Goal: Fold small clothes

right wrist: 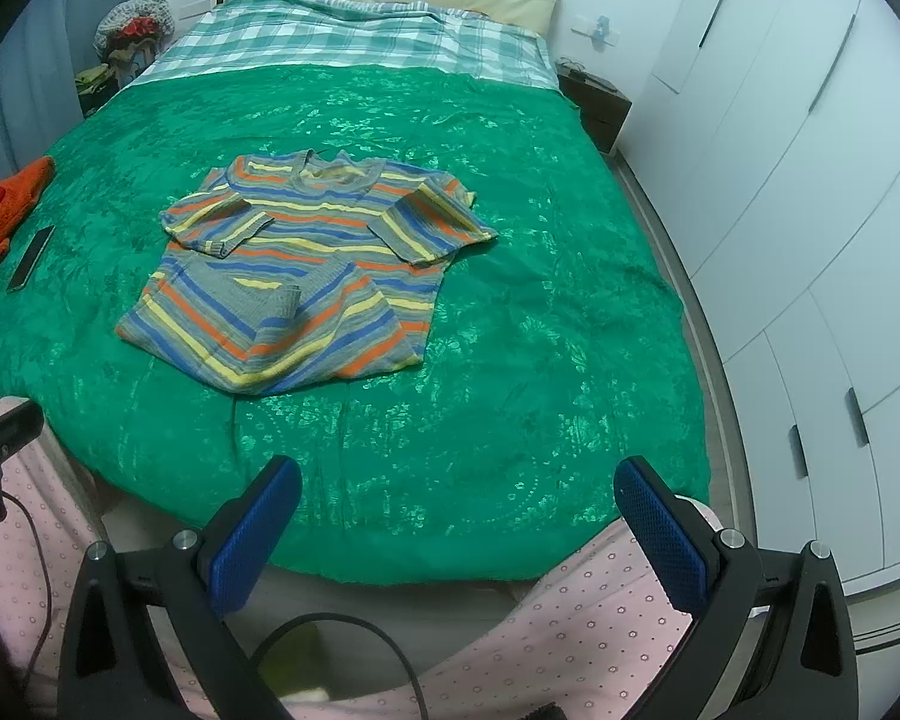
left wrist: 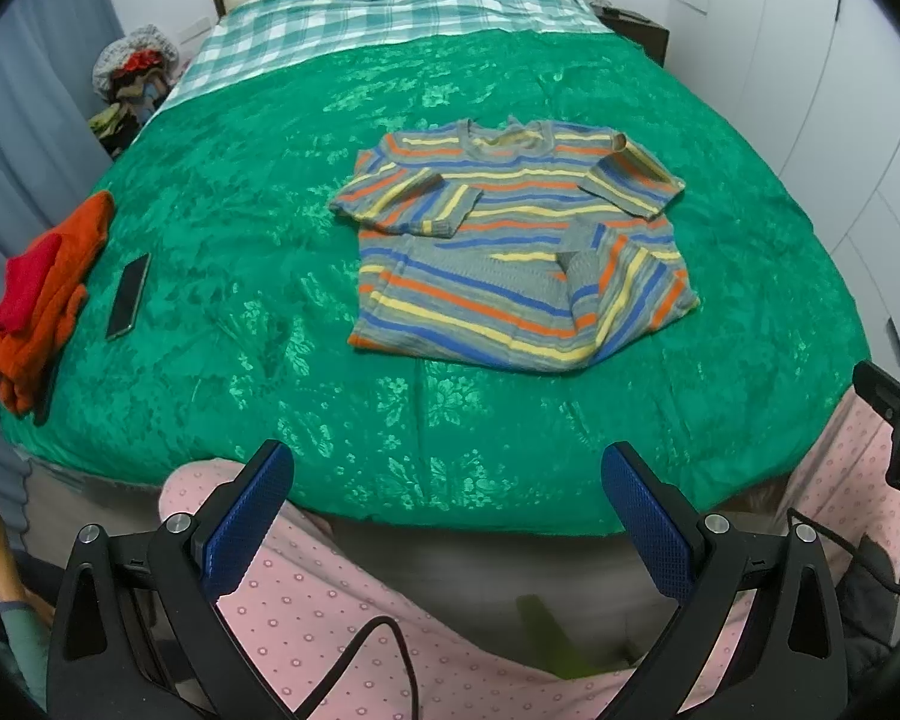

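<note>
A small striped sweater (left wrist: 510, 240) in grey, blue, orange and yellow lies on the green bedspread (left wrist: 240, 210), sleeves folded over its front and one lower corner turned up. It also shows in the right wrist view (right wrist: 306, 264). My left gripper (left wrist: 447, 474) is open and empty, held back at the bed's near edge above pink dotted trousers. My right gripper (right wrist: 457, 489) is open and empty too, also at the near edge, well short of the sweater.
Folded orange and red clothes (left wrist: 36, 294) lie at the bed's left edge with a black phone (left wrist: 128, 294) beside them. A checked sheet (left wrist: 390, 6) and pillow are at the head. White wardrobes (right wrist: 810, 210) stand on the right, a nightstand (right wrist: 600, 108) by the bed.
</note>
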Available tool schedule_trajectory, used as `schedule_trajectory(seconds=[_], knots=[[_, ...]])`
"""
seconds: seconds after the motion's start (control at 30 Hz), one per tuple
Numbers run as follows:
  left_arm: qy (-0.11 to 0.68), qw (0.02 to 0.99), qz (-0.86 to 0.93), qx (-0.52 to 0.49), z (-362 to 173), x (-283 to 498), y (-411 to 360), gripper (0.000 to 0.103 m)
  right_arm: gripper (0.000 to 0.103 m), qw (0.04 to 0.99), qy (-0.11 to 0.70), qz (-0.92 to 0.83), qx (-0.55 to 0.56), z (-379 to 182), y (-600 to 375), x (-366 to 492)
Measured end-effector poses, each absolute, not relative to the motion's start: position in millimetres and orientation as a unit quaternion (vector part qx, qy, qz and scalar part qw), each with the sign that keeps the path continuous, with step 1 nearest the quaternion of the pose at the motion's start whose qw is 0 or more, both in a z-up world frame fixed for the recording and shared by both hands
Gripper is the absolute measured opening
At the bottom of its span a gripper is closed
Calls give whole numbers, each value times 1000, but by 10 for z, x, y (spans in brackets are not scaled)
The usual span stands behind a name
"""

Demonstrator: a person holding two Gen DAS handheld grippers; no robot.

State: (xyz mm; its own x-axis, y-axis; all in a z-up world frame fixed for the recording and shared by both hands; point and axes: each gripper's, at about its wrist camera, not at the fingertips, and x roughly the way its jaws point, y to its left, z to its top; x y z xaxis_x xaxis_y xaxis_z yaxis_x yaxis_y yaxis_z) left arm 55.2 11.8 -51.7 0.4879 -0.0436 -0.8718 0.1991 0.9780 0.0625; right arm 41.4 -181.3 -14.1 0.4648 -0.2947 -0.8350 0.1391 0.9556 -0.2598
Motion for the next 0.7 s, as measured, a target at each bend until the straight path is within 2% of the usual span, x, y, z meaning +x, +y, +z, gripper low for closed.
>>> schedule_trajectory(seconds=[0.4,0.57,0.7], knots=[[505,855,-83,81,-595,676,190,103,103,851,505,-122,-73,-196,-1848,452],[503,859,-89,8,-778,1374,698,103,103,870,481,-76,-69,-348,-2068,788],[537,833,-130,6,-1283,2154,784,102,103,877,479,-16,-47,-685,-2288,1427]])
